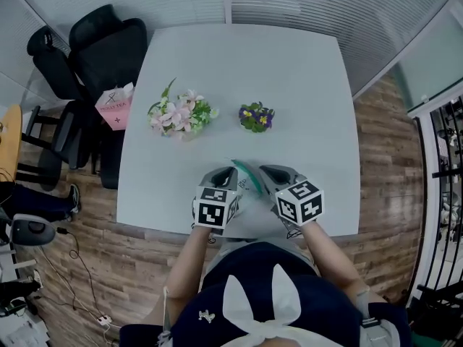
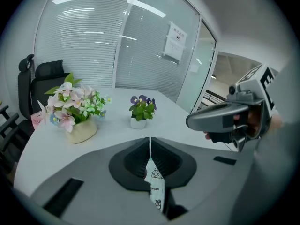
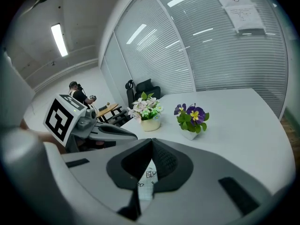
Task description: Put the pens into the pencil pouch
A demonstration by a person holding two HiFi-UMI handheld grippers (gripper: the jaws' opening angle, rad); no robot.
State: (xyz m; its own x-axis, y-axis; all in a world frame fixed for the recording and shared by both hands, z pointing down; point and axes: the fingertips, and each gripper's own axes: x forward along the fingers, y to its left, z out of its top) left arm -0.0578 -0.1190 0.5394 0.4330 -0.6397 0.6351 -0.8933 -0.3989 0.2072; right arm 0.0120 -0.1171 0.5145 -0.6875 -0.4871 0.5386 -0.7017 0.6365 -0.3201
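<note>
Both clamped tight: left gripper (image 2: 150, 146), right gripper (image 3: 151, 149), on thin pouch (image 2: 155, 184) (flat, pale, cartoon-printed).

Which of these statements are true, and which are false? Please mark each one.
1. The left gripper and the right gripper are both shut on the pencil pouch. True.
2. Black chairs stand beside the table. True.
3. Three flower pots stand on the table. False: there are two, a pink bouquet and a purple-flowered plant.
4. Several pens lie on the table near the flowers. False: no pen shows on the table in any view.
</note>
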